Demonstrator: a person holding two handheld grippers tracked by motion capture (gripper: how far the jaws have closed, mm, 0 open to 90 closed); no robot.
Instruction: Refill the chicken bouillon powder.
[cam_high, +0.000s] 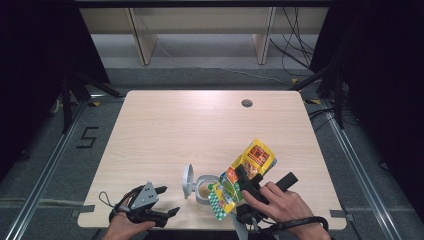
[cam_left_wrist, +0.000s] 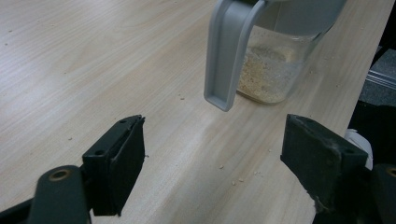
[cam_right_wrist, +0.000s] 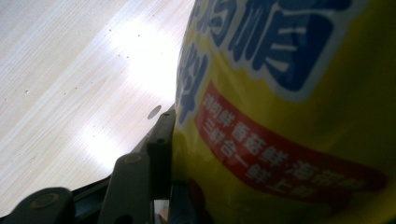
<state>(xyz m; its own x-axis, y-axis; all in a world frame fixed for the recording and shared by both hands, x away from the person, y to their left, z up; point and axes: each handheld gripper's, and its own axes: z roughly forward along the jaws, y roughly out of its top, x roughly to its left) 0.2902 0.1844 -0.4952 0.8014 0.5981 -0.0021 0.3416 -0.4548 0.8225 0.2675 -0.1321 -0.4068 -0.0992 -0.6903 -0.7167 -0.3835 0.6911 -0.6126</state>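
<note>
Resting crumb-strewn wood table (cam_high: 165, 130), dark room; left jaws wide, right jaws holding yellow packet (cam_high: 250, 170).

Lab or recording studio, not a home. Lone pale wood table (cam_high: 200, 130) on grey carpet, black curtains (cam_high: 35, 60) both sides, floor rails (cam_high: 45, 175), loose cables (cam_high: 295, 50), taped "5" (cam_high: 87, 137) on floor. Bare wooden shelving (cam_high: 200, 30) behind.

The high view looks down from above the near edge of the table (cam_high: 165, 125). The left gripper view sits low, facing the jar (cam_left_wrist: 275, 70) close by. The right gripper view is pressed against a yellow bag (cam_right_wrist: 289, 116), probably beside the jar (cam_high: 206, 189).
</note>
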